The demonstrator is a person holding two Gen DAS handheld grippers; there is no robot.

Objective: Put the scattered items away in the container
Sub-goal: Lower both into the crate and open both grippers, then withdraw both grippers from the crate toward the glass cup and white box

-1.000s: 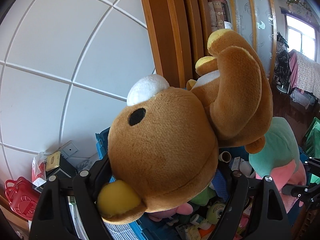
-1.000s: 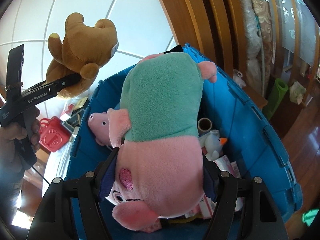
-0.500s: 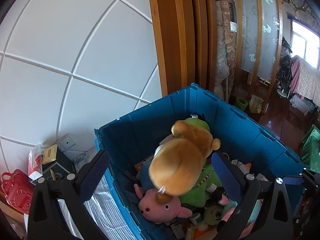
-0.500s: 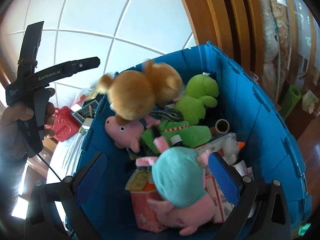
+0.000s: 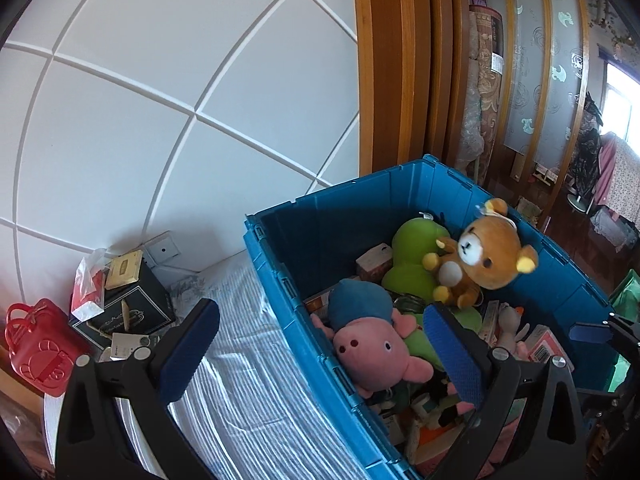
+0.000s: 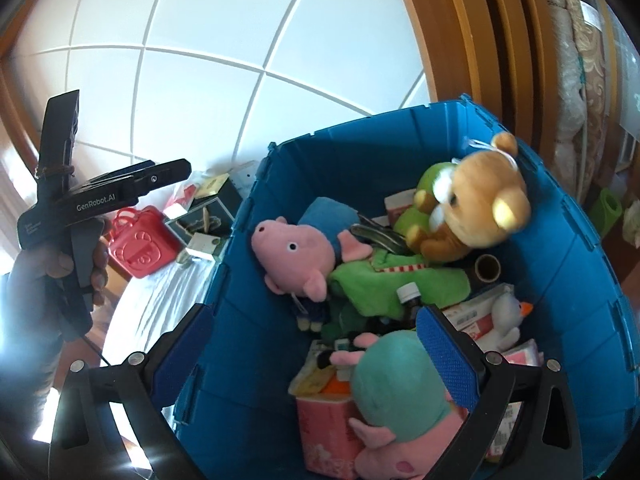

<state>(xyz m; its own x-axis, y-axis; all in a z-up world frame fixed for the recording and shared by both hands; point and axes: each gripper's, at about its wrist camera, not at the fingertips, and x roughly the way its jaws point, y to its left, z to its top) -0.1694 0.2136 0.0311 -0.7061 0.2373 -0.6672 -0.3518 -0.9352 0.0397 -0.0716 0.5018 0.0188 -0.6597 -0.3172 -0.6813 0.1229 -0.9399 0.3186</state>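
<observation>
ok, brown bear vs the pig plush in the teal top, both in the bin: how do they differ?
The brown bear sits high on the pile against the far wall of the blue bin, face showing in the left view; the pig in the teal top lies at the near end, back up, its face hidden. The bear is brown with yellow ears and paws; the pig is pink. Both are plush and lie free, clear of both open grippers.

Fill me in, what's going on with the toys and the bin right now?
Both hand-held grippers hang open and empty above the blue bin: the left hand-held gripper and the right hand-held gripper. The brown bear lies on the green plush inside, and the teal-and-pink pig lies in the bin's near corner.
</observation>
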